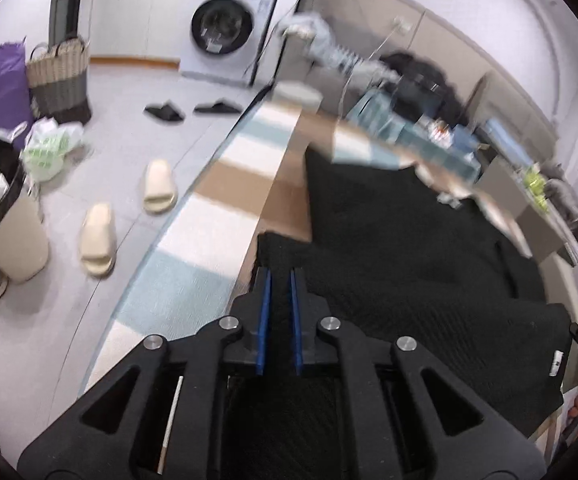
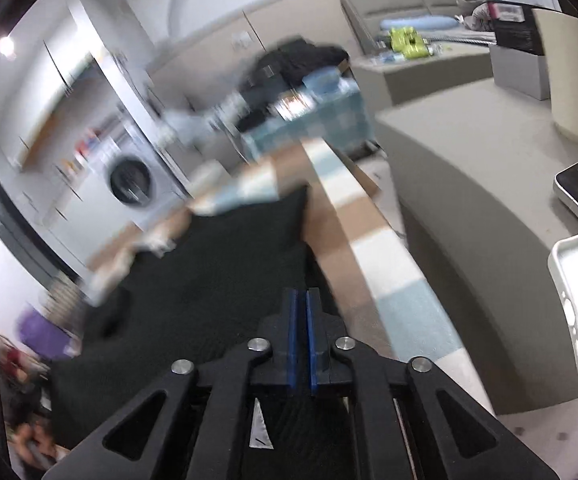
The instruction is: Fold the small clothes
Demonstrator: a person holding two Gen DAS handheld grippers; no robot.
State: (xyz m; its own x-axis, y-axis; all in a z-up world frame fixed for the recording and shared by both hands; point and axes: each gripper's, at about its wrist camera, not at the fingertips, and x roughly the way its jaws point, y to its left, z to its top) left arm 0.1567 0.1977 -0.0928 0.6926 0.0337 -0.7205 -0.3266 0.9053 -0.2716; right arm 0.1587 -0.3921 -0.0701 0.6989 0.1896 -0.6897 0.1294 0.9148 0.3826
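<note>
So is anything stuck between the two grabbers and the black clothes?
Nothing visible. The left gripper and the right gripper are each pinched shut on an edge of the black garment, with the cloth right between their blue pads. It lies on the striped surface.

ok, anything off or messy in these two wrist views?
Nothing damaged or spilled. The black textured knit garment lies rumpled across the striped brown, white and blue cloth, one corner folded over. Two cream foam slippers lie scattered apart on the floor. Both views are motion-blurred.
</note>
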